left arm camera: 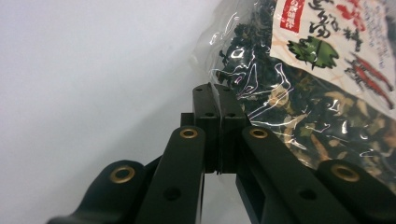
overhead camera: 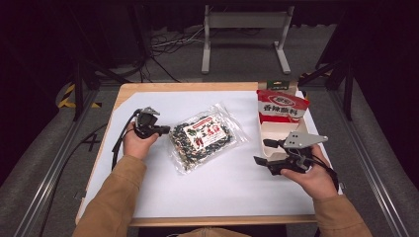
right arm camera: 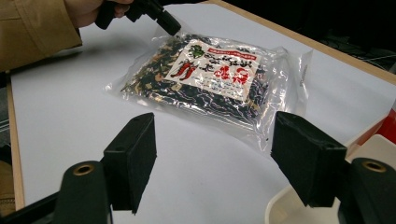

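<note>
A wooden table (overhead camera: 129, 89) with a white sheet (overhead camera: 217, 187) on top stands on a grey carpet floor (overhead camera: 44, 163). Behind it, far, a grey metal stand (overhead camera: 245, 22) and black cables (overhead camera: 163, 44) lie in a dark room. Yellow-black tape (overhead camera: 69, 98) marks the floor at the left.

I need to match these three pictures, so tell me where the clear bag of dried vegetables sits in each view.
High view: the clear bag of dried vegetables lies mid-table on the white sheet, right of the left tongs.
Left gripper view: upper right, its edge at the shut jaws.
Right gripper view: upper centre, beyond the open jaws.
Shared landmark: the bag's white label with red chillies.
</note>
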`<state>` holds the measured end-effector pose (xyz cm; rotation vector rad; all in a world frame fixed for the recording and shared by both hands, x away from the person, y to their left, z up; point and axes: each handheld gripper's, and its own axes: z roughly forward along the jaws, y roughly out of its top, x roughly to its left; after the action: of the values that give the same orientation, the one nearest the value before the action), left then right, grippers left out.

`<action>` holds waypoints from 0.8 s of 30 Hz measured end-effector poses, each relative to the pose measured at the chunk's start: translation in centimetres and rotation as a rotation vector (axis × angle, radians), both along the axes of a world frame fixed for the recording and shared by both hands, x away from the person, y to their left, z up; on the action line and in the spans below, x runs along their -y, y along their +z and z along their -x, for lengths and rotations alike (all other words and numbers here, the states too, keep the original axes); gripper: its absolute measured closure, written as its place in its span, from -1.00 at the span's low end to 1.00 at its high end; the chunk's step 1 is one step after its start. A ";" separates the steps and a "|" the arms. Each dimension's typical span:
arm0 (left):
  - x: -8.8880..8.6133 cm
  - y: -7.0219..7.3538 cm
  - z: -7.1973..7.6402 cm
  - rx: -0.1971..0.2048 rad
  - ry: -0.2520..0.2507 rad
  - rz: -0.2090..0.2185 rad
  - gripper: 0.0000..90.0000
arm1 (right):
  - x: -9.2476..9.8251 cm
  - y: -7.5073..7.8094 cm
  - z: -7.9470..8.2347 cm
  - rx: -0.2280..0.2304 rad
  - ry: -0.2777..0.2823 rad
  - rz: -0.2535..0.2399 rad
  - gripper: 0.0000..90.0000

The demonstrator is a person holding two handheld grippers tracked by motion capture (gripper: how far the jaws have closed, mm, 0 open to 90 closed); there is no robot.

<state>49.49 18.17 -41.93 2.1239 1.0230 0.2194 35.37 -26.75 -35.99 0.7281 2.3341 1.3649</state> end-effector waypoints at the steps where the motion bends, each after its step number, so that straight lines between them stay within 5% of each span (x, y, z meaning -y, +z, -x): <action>1: -0.2 0.5 0.6 0.033 -0.004 0.019 0.99 | 0.0 0.0 0.0 0.000 -0.002 0.000 -0.31; 9: -0.4 3.3 3.3 0.157 -0.048 0.079 0.99 | -0.2 0.1 0.0 0.005 -0.014 0.002 -0.31; 12: -0.1 4.4 4.4 0.212 -0.080 0.063 1.00 | -0.3 0.1 0.0 0.005 -0.019 -0.001 -0.31; 24: 0.6 6.9 7.7 0.333 -0.190 0.091 1.00 | -0.1 0.1 -0.7 -0.004 -0.050 -0.020 -0.31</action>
<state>41.74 17.55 -35.04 2.0014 0.6233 0.4086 36.02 -26.67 -35.91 0.7903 2.2923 1.3680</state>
